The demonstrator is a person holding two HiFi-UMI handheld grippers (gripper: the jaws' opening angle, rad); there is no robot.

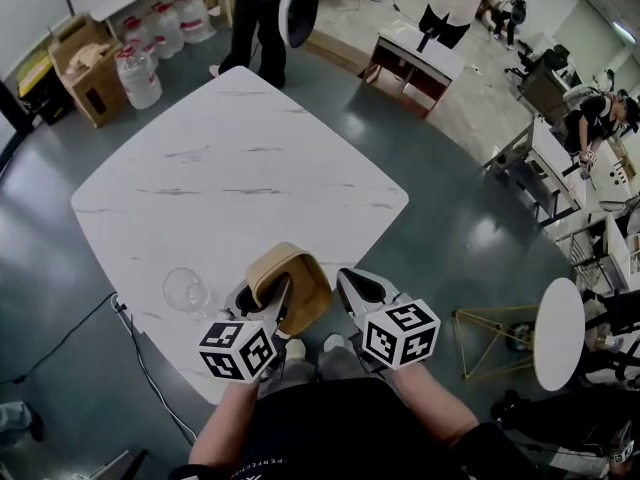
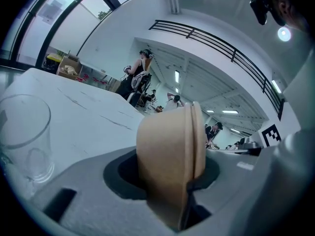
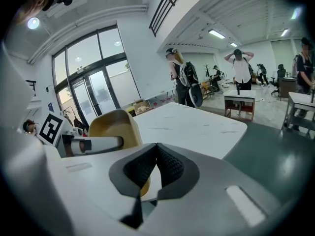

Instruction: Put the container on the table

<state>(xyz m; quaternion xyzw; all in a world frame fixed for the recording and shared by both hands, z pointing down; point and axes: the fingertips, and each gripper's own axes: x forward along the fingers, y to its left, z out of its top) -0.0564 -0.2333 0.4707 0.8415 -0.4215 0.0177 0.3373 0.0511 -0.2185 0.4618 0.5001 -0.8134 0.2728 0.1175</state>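
Note:
A tan paper container (image 1: 292,280) hangs tilted on its side over the near edge of the white marble table (image 1: 240,168). My left gripper (image 1: 278,306) is shut on the container's rim. In the left gripper view the container (image 2: 167,141) fills the gap between the jaws, its rim pinched. My right gripper (image 1: 352,290) sits just right of the container, shut with nothing in it. In the right gripper view its black pads (image 3: 170,165) meet at the tips, and the container (image 3: 110,124) shows to the left, over the table (image 3: 197,124).
A clear drinking glass (image 1: 186,290) (image 2: 24,136) stands on the table near its front edge, left of the container. People stand beyond the far end. Water jugs (image 1: 140,73) and a cardboard box (image 1: 85,63) sit far left. A round side table (image 1: 560,333) is at the right.

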